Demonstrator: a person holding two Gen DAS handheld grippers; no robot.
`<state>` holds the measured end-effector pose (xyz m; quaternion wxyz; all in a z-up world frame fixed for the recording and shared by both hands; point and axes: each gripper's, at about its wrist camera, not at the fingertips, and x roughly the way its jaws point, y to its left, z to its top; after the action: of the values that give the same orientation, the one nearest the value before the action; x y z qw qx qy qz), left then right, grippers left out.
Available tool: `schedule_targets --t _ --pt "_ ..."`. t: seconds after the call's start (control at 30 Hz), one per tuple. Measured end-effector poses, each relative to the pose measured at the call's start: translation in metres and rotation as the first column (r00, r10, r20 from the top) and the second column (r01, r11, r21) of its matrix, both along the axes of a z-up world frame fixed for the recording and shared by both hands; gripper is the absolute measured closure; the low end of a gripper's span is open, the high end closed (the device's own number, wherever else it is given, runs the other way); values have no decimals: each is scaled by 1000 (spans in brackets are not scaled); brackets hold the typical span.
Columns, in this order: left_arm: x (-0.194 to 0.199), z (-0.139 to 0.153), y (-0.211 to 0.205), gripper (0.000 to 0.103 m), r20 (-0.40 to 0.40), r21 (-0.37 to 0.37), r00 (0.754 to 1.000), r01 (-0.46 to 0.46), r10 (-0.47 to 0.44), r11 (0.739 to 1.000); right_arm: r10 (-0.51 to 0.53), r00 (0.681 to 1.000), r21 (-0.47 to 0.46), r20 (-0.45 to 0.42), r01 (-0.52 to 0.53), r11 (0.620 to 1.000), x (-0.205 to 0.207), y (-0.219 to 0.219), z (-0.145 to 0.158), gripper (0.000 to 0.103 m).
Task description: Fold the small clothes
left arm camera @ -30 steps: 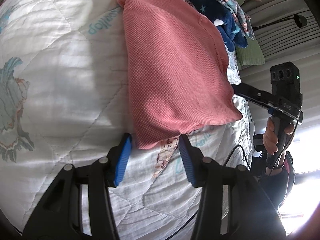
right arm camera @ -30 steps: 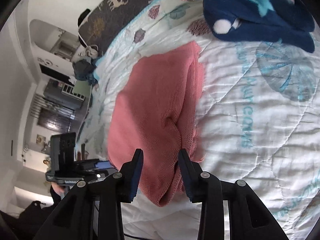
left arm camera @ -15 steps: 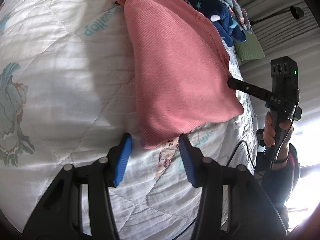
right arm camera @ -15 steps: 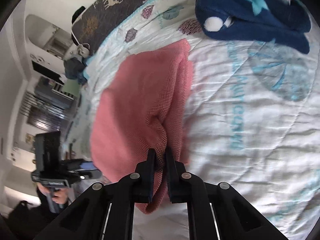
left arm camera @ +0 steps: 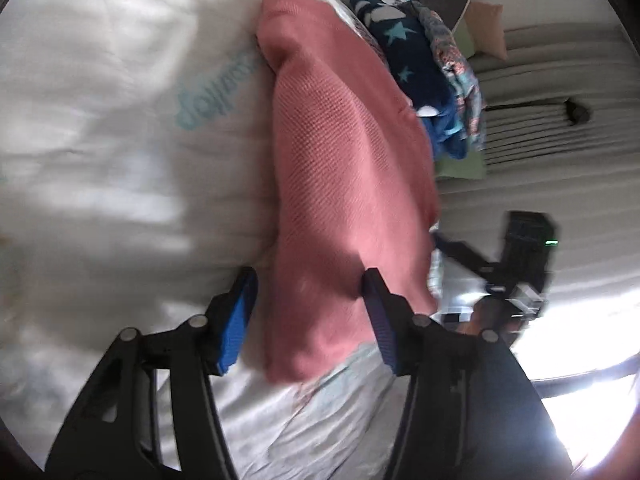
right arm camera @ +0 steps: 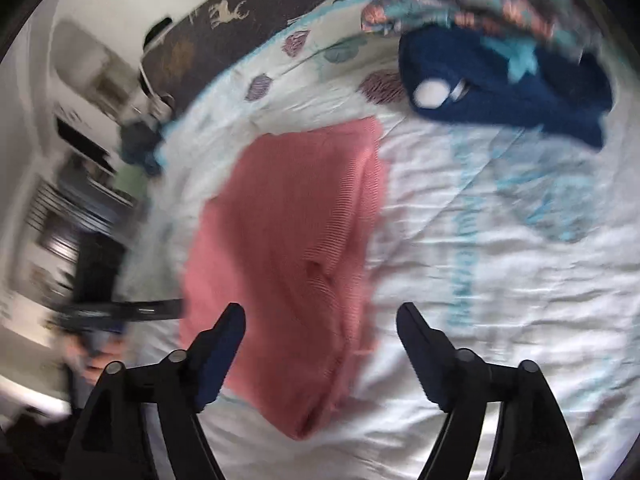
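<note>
A pink knit garment (left arm camera: 344, 184) lies folded lengthwise on the white quilt (left arm camera: 120, 160). My left gripper (left arm camera: 308, 300) is over its near end, jaws opening. The cloth lies between the blue pads (left arm camera: 236, 320); the left pad stands clear of it. In the right wrist view the same pink garment (right arm camera: 288, 240) runs away from my right gripper (right arm camera: 322, 320), whose jaws are opening wide and hold nothing, with the cloth below them. Each gripper shows in the other's view, blurred: the right gripper (left arm camera: 460, 250) at the garment's far side, the left gripper (right arm camera: 168, 308) at its left edge.
A navy star-print garment (right arm camera: 500, 92) and a floral cloth (right arm camera: 480, 12) are piled beyond the pink one. A dark deer-print cover (right arm camera: 228, 12) runs along the head of the bed. A green cushion (left arm camera: 460, 168) sits past the bed's edge.
My right gripper pinched a fold of the pink garment half a second ago and has now let go, jaws wide. My left gripper moved forward, so the garment's end lies between its jaws.
</note>
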<state>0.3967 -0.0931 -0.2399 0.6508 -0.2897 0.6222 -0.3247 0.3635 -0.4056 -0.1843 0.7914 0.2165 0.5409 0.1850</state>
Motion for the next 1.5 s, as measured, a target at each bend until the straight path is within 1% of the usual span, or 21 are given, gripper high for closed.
schedule_targets --t 0.07,0.1,0.13,0.2,0.23,0.3,0.37,0.4,0.47,0.57,0.63,0.67,0.7,0.73,0.83,0.93,1.03,1.13,1.3,1.43,1.5 --pt "6 -11 0 48 -47 -80 998 -34 31 996 -7 999 0 -54 7 1000 10 0 -17 22" --pt "7 -14 0 49 -64 -91 997 -45 39 995 -9 996 23 -84 11 1000 15 1 -26 21" --pt "7 -13 -1 50 -64 -85 997 -43 37 996 -22 996 61 -90 27 998 20 0 -32 20" --pt "2 -8 -5 55 -27 -38 1000 -17 16 999 -54 995 165 -87 68 984 31 -10 -33 18" --pt "-2 -5 -8 55 -2 -25 1000 1 -1 1000 -57 995 197 -87 73 978 36 -13 -33 18" --pt "-5 -4 -10 55 14 -35 1000 13 -13 999 -68 991 280 -114 97 955 52 -19 -40 18" --pt "-1 -13 -7 55 -36 -107 999 -12 8 994 -38 990 351 -138 85 932 64 -15 -50 18" --pt "2 -19 -3 57 -78 -153 996 -44 33 987 -6 991 371 -135 57 927 72 -9 -54 18" --pt "4 -26 1 58 -126 -196 991 -75 51 978 34 992 348 -121 10 938 83 0 -53 18" --pt "1 -22 -5 60 -78 -171 996 -48 35 984 34 990 325 -136 12 946 93 8 -50 18" --pt "-2 -17 -9 65 -34 -136 999 -41 37 990 9 989 306 -147 36 951 94 8 -50 23" --pt "-3 -17 -7 67 -33 -134 998 -50 46 990 -4 988 289 -154 49 956 93 8 -51 35" --pt "-3 -19 -5 68 -41 -140 998 -61 56 988 -15 987 264 -159 57 963 91 9 -52 59" --pt "-4 -21 -2 69 -50 -144 997 -71 64 987 -8 987 273 -159 52 961 86 9 -51 66" --pt "-3 -18 -3 71 -40 -138 996 -86 81 987 -13 990 279 -141 52 959 80 10 -50 71" --pt "-4 -5 -7 74 -14 -130 995 -105 104 986 -43 986 296 -159 90 951 79 12 -47 75" --pt "-9 23 -8 75 64 -133 993 -91 100 987 -40 992 288 -116 72 955 74 19 -28 78" --pt "-12 57 -9 75 128 -138 988 -68 86 988 -19 998 254 -65 35 967 67 25 3 78" --pt "-15 103 -14 76 213 -161 974 -38 73 986 2 998 216 68 -16 976 53 28 70 79" --pt "-12 148 -27 76 308 -168 950 2 51 986 -7 988 171 156 -19 985 46 18 126 80" --pt "-4 167 -38 76 333 -175 942 17 43 985 -18 982 148 190 -10 989 45 9 152 80"
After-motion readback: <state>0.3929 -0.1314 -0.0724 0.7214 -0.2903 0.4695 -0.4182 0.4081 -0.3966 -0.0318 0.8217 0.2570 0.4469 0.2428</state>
